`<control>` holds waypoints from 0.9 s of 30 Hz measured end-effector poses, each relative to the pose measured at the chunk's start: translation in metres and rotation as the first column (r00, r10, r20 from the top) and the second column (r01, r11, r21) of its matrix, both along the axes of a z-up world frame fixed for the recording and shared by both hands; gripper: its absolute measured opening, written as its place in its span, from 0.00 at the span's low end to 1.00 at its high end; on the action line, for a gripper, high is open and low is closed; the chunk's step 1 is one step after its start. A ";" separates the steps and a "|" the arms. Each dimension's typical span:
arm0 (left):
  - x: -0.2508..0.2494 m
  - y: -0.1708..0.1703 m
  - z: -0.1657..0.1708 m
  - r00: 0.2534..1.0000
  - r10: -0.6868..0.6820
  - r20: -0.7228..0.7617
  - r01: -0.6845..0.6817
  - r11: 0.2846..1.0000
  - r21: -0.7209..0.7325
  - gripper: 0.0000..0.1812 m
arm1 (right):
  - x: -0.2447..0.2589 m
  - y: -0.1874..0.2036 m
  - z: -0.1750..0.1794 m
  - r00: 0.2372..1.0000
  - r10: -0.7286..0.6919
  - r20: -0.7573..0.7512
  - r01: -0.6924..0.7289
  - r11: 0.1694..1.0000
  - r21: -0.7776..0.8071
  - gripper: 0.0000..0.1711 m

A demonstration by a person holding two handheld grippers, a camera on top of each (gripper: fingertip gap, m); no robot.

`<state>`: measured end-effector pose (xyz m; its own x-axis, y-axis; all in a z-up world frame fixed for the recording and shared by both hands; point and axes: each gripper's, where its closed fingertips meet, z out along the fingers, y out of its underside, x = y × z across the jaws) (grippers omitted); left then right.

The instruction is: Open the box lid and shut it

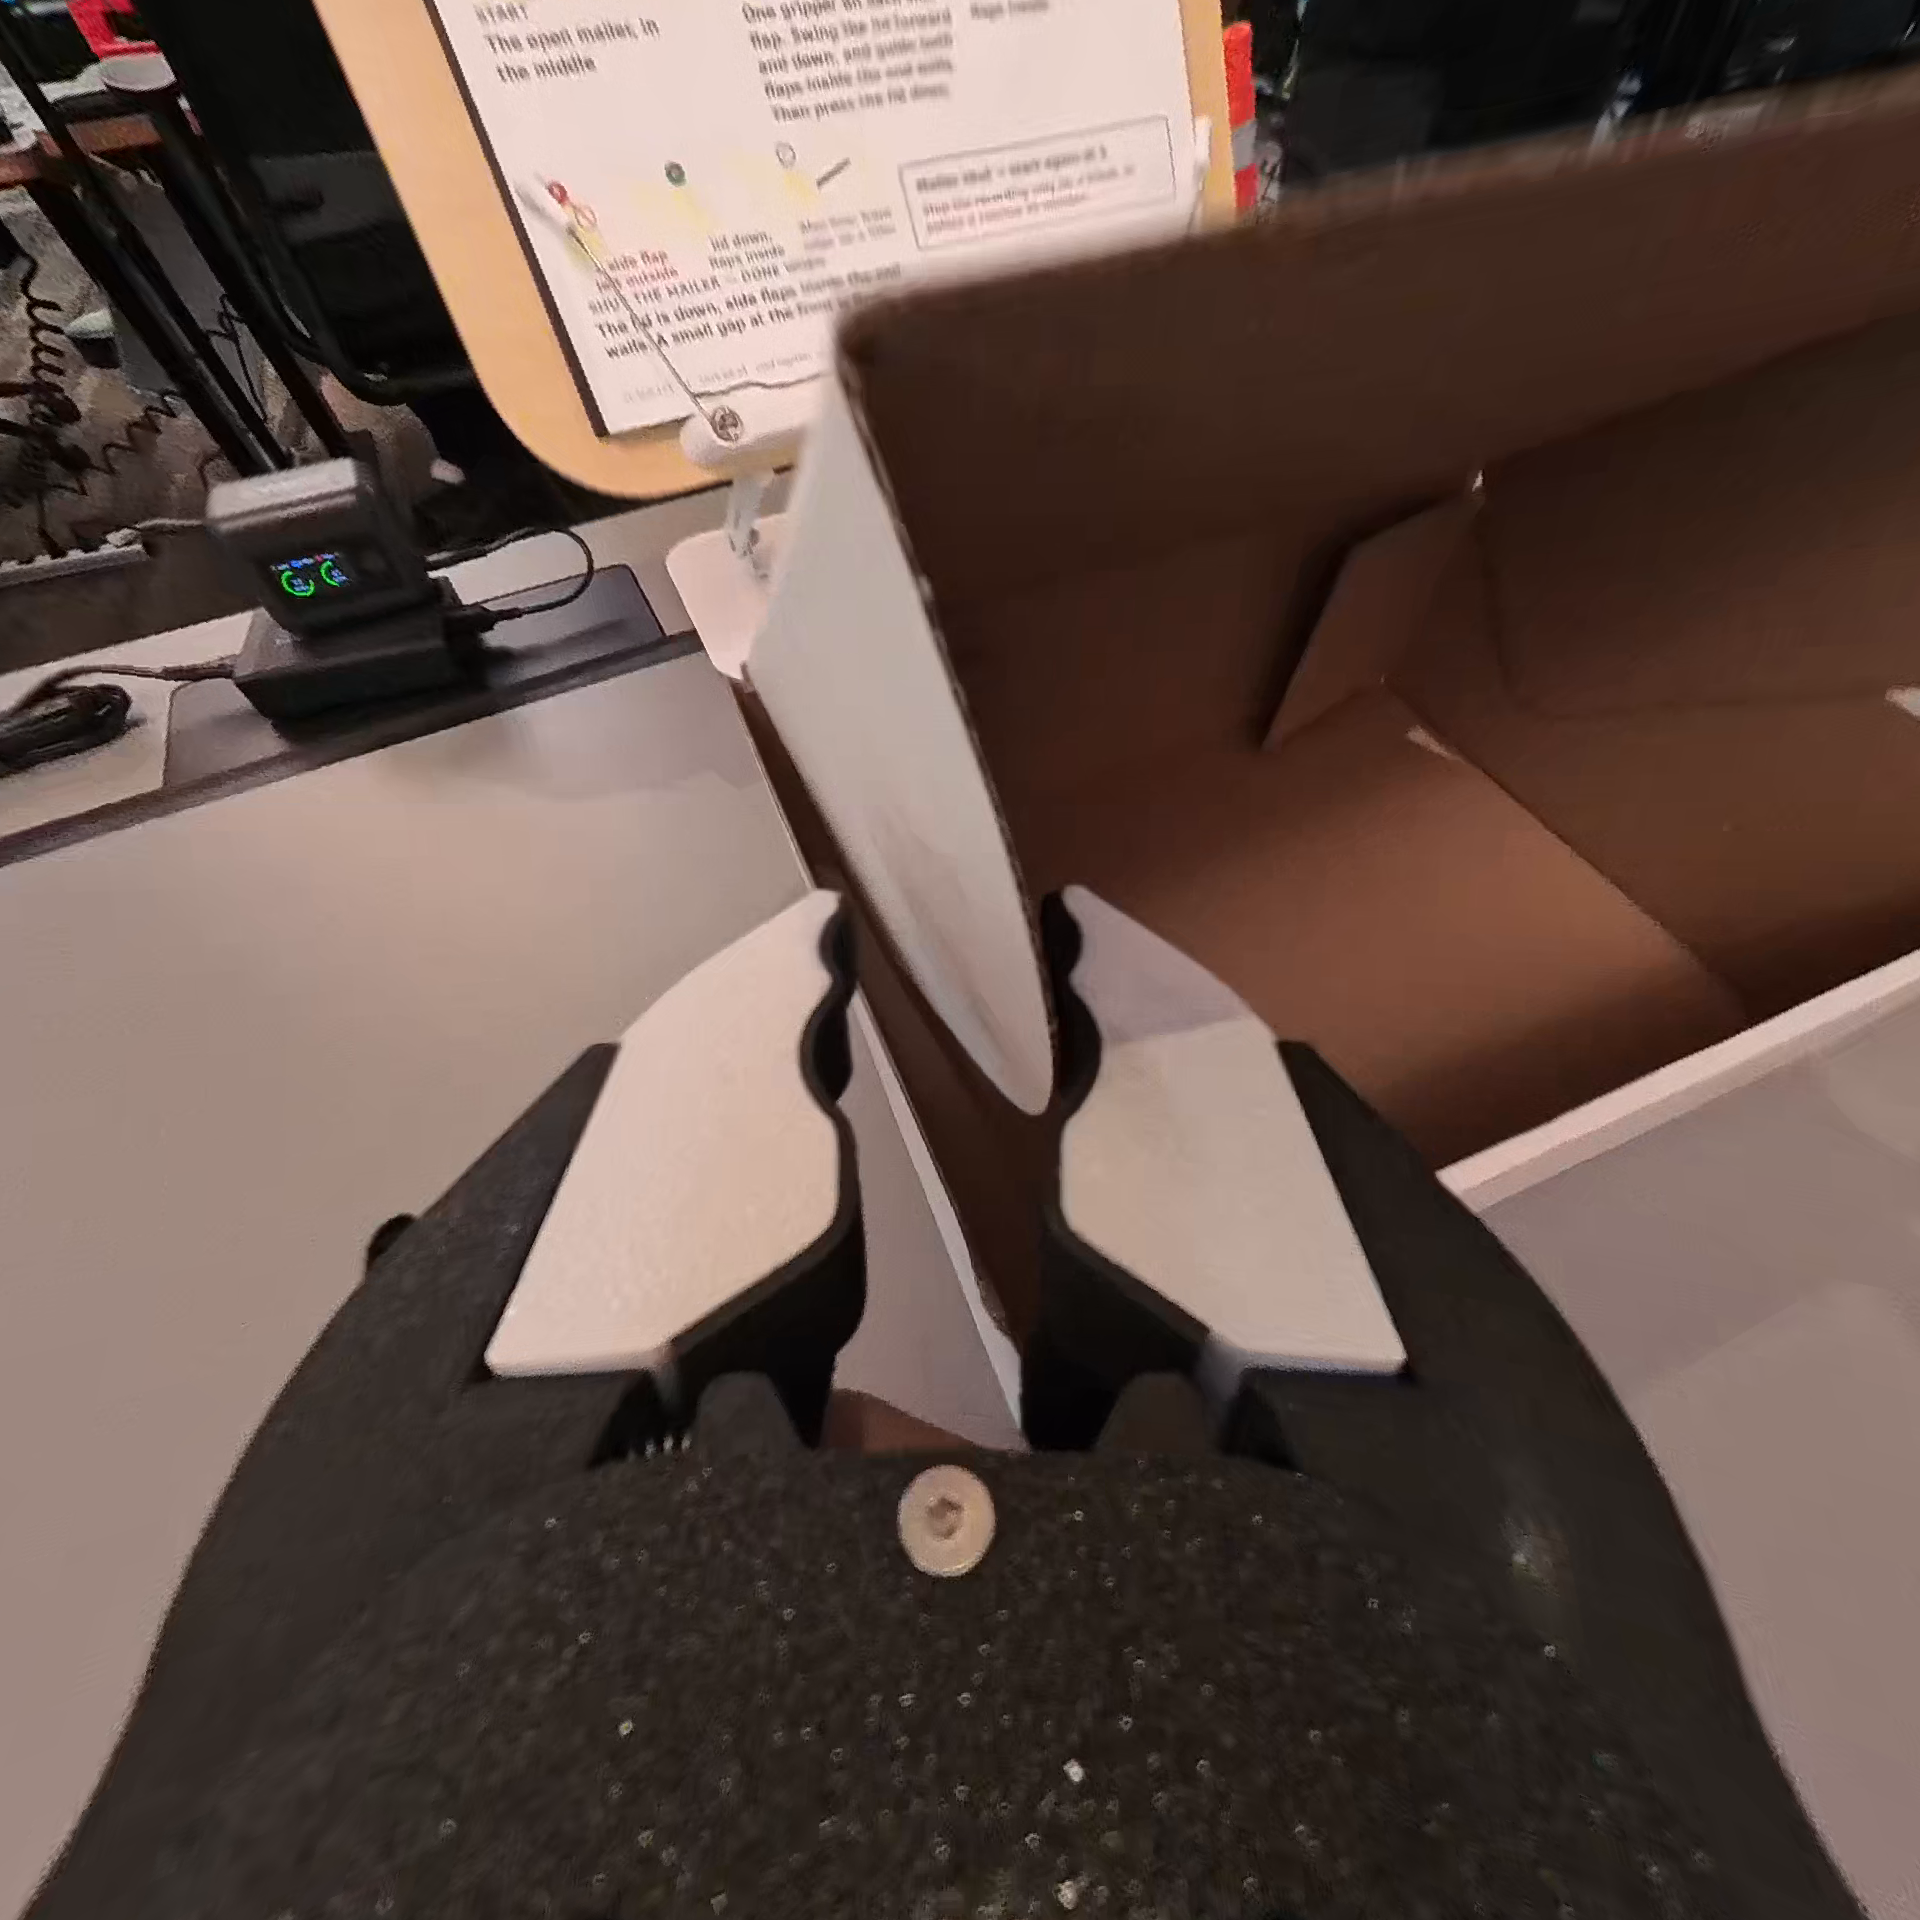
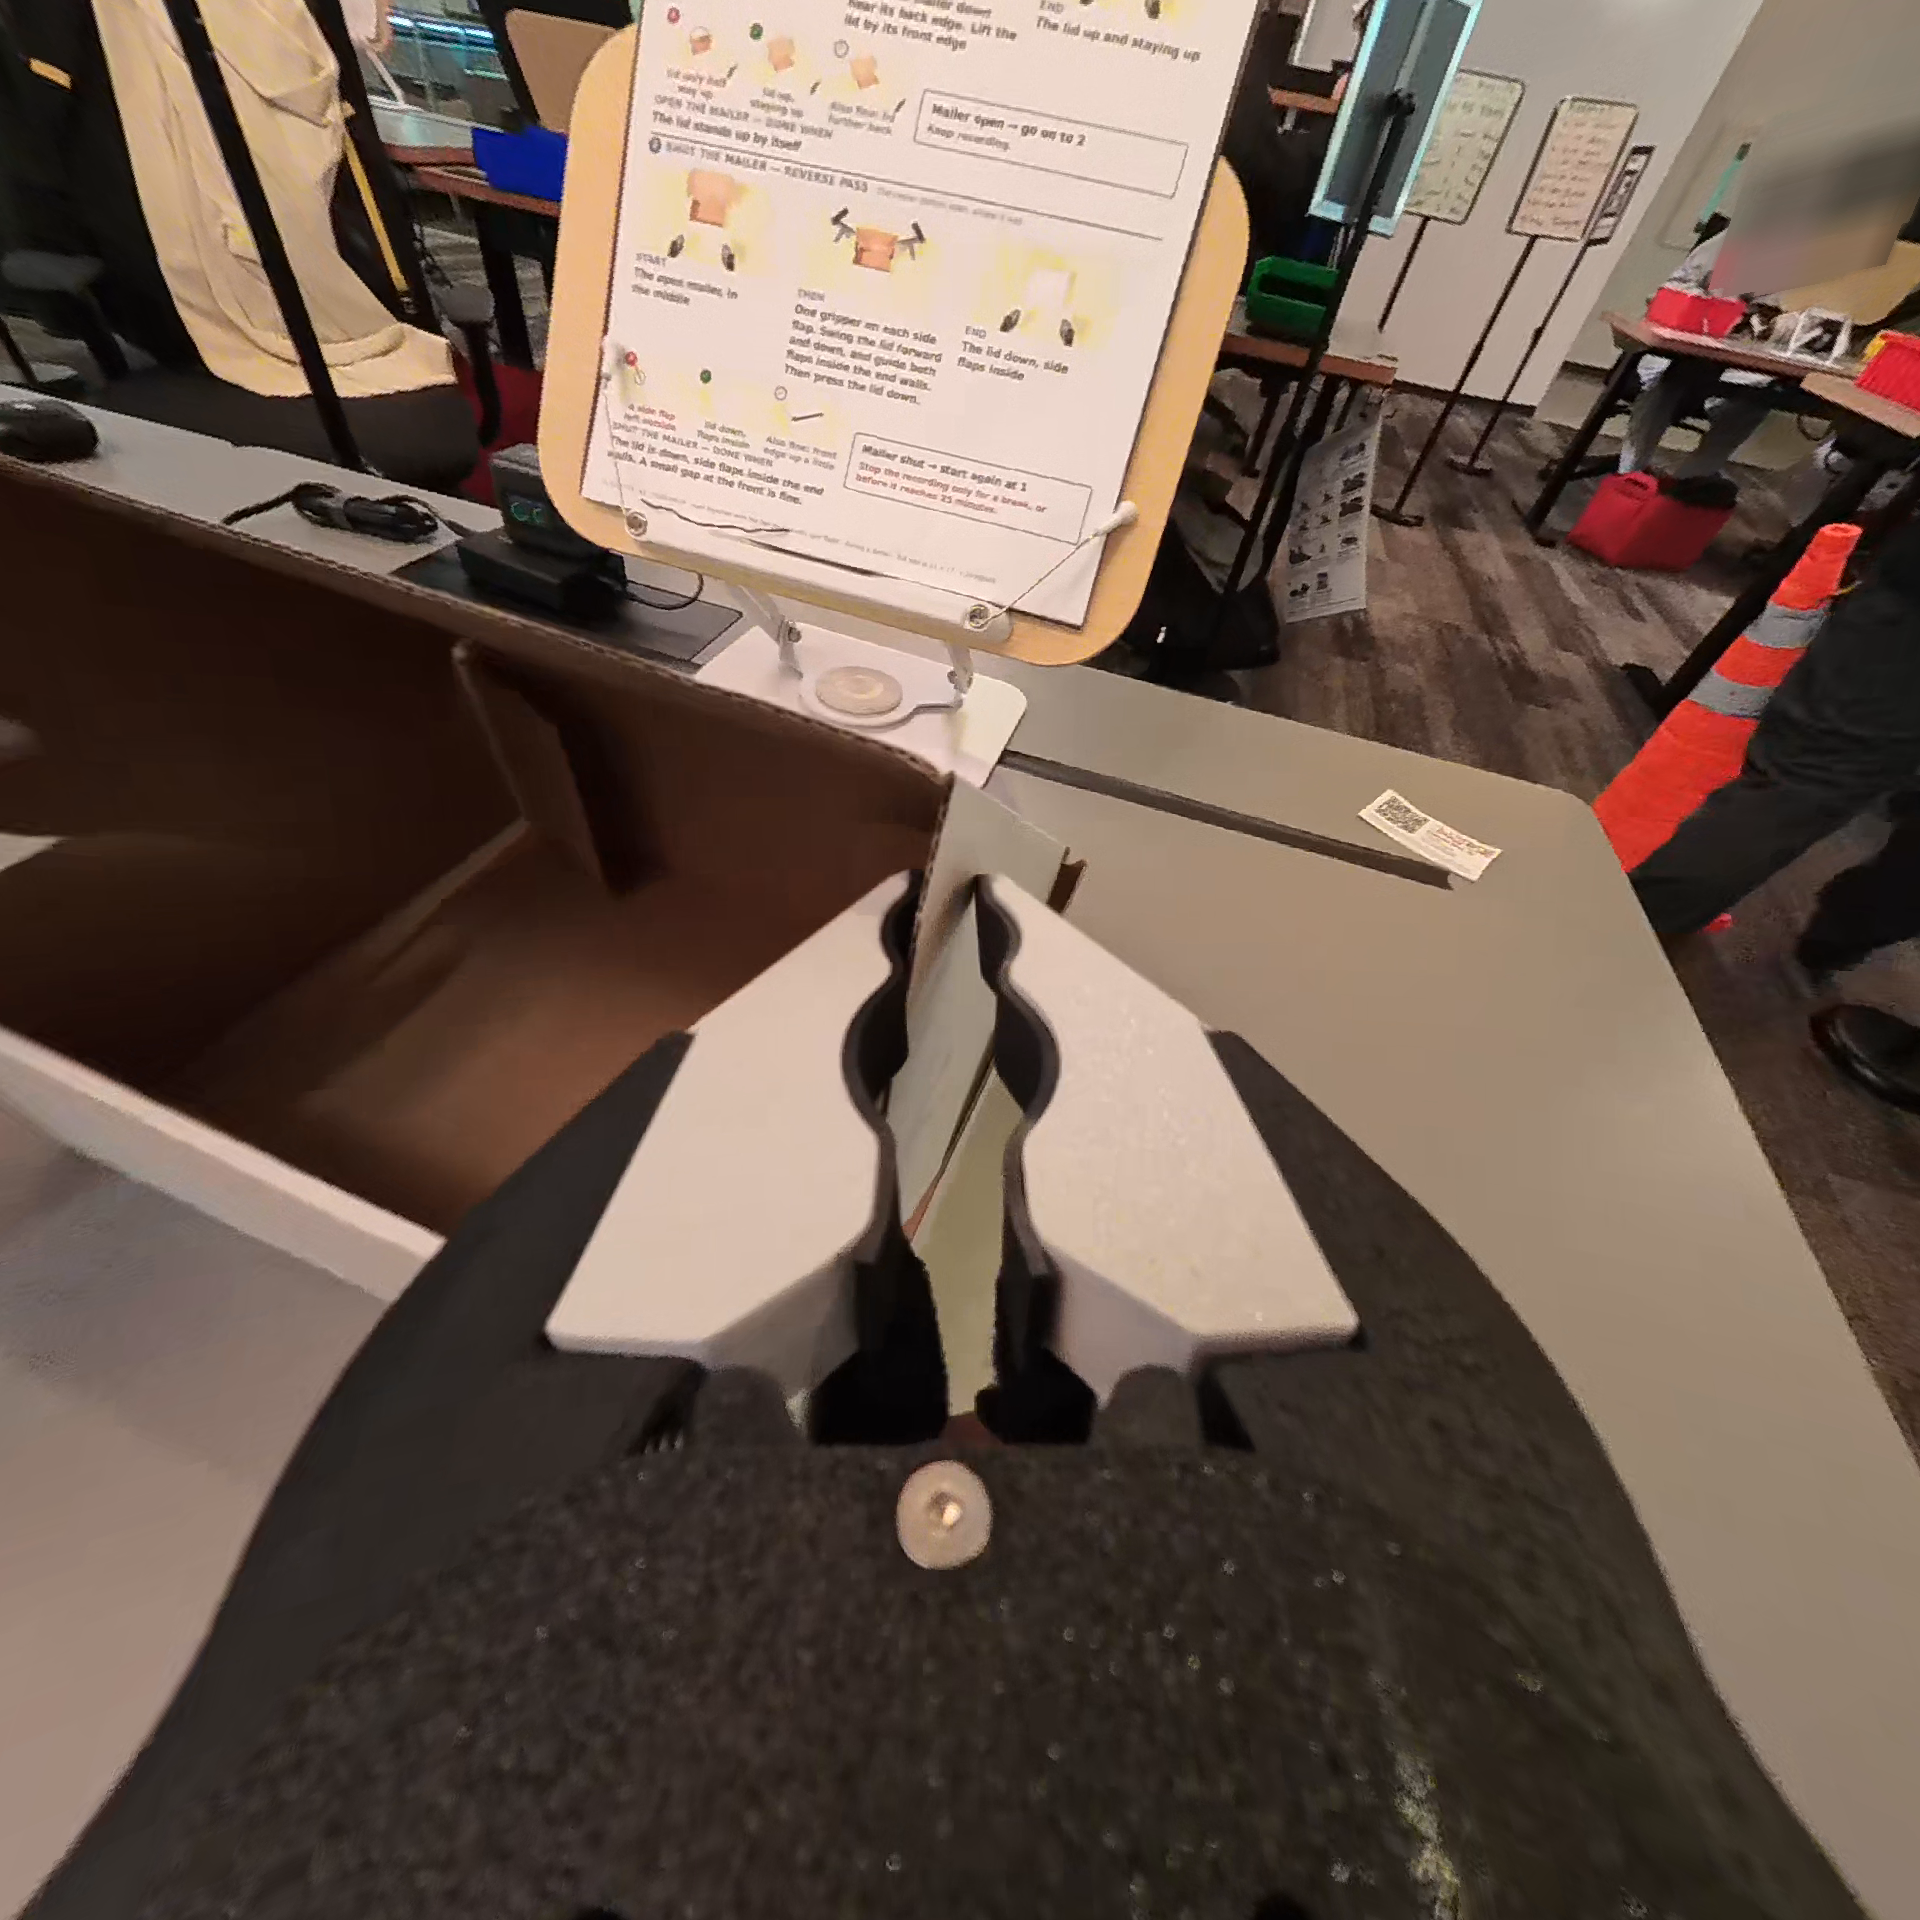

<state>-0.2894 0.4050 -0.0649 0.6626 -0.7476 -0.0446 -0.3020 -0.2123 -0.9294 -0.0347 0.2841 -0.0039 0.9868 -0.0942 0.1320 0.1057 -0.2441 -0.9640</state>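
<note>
A mailer box, white outside and brown inside, lies open on the grey table; its front wall (image 1: pixel 1662 1081) (image 2: pixel 208 1164) faces me. The lid (image 1: pixel 1351 343) (image 2: pixel 208 623) stands raised at the back and leans forward over the box. My left gripper (image 1: pixel 951 914) is shut on the lid's left side flap (image 1: pixel 894 748), whose white face fills the gap between the jaws; the box's end wall shows below. My right gripper (image 2: pixel 948 888) is shut on the right side flap (image 2: pixel 951 1008), pinched near the fingertips, just outside the box's right end.
An instruction board on a stand (image 1: pixel 831 156) (image 2: pixel 883 312) is behind the box. A black charger with a lit screen (image 1: pixel 322 582) and cables sit at the back left. A sticker (image 2: pixel 1429 831) lies on the table. An orange cone (image 2: pixel 1745 707) and a person's legs (image 2: pixel 1849 779) are at the right. Across from one pair of fingers to the other is roughly 30 centimetres.
</note>
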 end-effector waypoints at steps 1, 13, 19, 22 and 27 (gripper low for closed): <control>0.001 0.000 -0.004 1.000 0.004 -0.017 -0.004 1.000 0.015 0.14 | 0.001 0.002 0.003 1.000 -0.005 0.006 0.005 1.000 0.000 0.04; -0.015 0.025 0.035 0.973 0.127 -0.191 -0.123 0.992 0.033 0.01 | -0.025 -0.031 -0.030 0.999 -0.014 0.035 0.009 0.990 0.138 0.22; -0.010 0.024 0.050 0.966 0.093 -0.243 -0.092 0.996 0.015 0.01 | -0.023 -0.021 -0.040 0.973 -0.133 0.189 0.102 0.981 0.166 0.21; -0.012 0.022 0.061 0.968 0.078 -0.240 -0.078 0.997 0.007 0.01 | -0.005 0.000 -0.023 0.969 -0.178 0.174 0.153 0.977 0.145 0.11; -0.023 0.027 0.072 0.980 0.111 -0.164 -0.100 0.992 0.076 0.05 | -0.007 0.017 -0.002 0.988 -0.121 0.101 0.113 0.991 0.077 0.01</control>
<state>-0.3126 0.4319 0.0073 0.7166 -0.6652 -0.2095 -0.4341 -0.1903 -0.8806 -0.0418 0.3014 -0.0055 0.9494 -0.2210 0.2233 0.1822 -0.1918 -0.9644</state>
